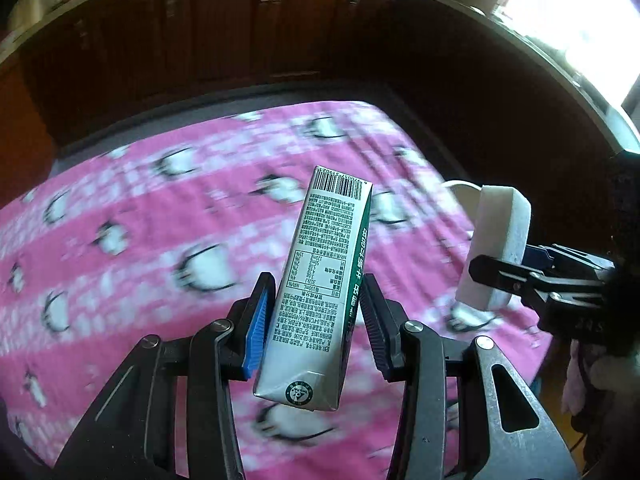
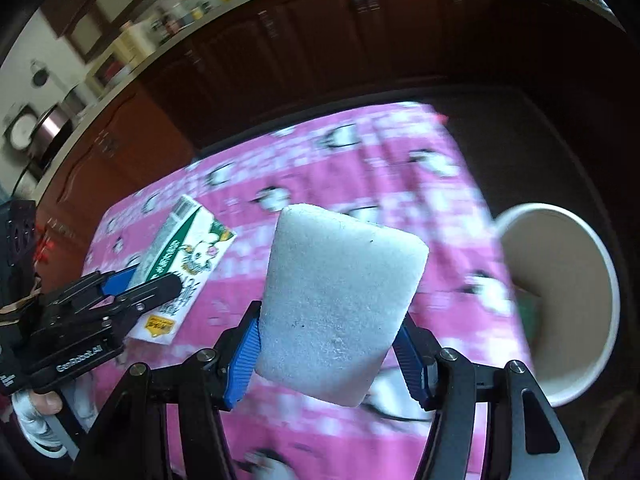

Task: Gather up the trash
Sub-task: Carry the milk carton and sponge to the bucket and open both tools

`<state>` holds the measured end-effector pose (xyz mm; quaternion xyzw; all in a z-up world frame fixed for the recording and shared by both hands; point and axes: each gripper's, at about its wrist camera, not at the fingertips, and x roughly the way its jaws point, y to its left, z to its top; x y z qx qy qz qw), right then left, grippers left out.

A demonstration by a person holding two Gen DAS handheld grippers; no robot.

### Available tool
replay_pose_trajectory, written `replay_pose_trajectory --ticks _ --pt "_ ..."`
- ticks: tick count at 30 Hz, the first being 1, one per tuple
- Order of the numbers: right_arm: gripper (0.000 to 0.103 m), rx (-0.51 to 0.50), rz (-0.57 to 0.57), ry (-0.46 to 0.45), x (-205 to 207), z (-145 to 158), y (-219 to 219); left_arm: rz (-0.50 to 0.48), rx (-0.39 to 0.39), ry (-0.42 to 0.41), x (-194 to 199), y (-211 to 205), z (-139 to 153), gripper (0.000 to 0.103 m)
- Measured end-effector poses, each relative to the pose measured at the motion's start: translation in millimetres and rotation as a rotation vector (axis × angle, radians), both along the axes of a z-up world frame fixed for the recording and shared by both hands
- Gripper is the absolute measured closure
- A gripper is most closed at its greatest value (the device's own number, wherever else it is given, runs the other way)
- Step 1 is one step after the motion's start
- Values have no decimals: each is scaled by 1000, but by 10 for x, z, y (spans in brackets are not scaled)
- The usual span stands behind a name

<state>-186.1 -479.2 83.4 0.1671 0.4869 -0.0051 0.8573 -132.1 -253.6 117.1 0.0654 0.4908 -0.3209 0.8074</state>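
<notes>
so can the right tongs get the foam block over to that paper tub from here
Probably yes. The right tongs grip the white foam block, and the paper tub sits just to their right, its mouth towards them. Nothing stands between them; the left tongs and milk carton are off to the other side.

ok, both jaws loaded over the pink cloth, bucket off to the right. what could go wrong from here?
1. The milk carton is pinched near its lower end by the left gripper, most of it sticking out; it could pivot or slip.
2. The white foam block in the right gripper squashes easily, so the hold may loosen.
3. The paper bucket sits at the cloth's edge; a bump might tip it.
</notes>
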Motion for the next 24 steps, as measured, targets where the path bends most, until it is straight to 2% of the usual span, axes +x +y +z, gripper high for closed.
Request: replay_pose_trajectory --ticks 5,10,18,24 --pt "43 -29 -124 8 -257 4 -587 -102 -15 6 -112 -612 49 62" --pt "43 -51 -221 56 -418 -130 -1109 -159 -27 34 -169 -1115 23 62" --pt "43 -53 -311 94 -555 -353 -1540 -225 -69 110 -225 -1760 -69 62" --pt "42 -46 -353 102 -645 -426 -1724 -228 -73 115 -216 -2024 -109 62"
